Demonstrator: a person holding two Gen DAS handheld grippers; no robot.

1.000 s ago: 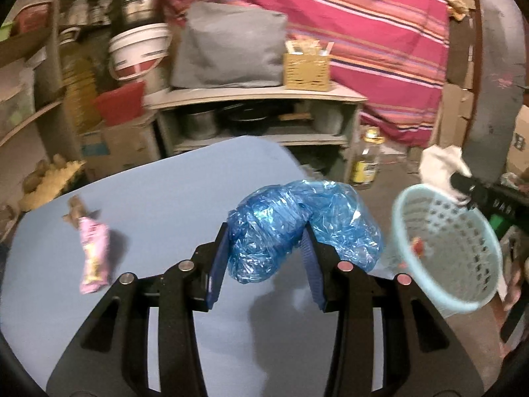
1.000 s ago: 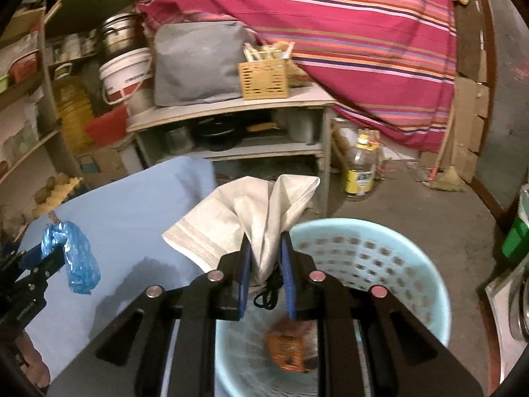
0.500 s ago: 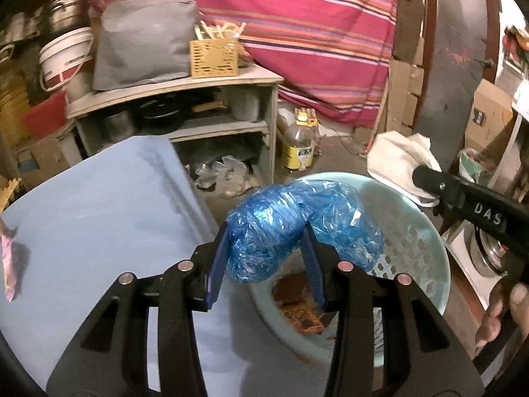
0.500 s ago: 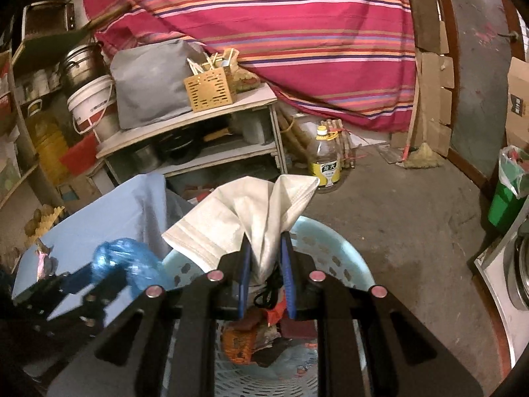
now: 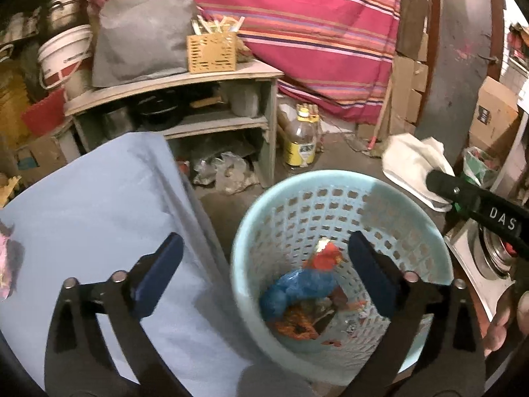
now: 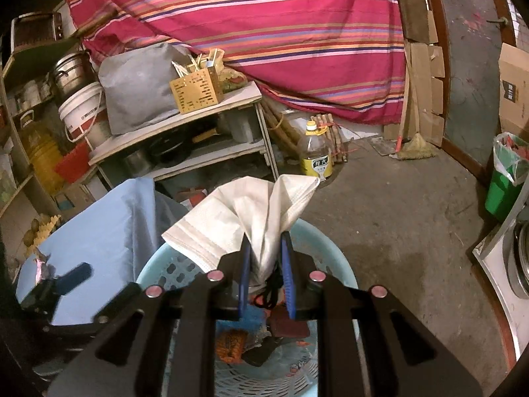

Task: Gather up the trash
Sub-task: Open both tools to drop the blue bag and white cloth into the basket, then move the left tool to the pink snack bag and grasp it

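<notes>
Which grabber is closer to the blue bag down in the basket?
Left. The left gripper hangs right above the blue bag in the basket, jaws opening, nothing between them. The right gripper holds a white mask over the far rim.

A blue-covered table (image 5: 99, 205) fills the lower left; a pink wrapper (image 5: 6, 264) lies at its left edge.

Left tool (image 5: 264, 264) opening, blue bag (image 5: 297, 289) now down in basket (image 5: 330, 185).
</notes>
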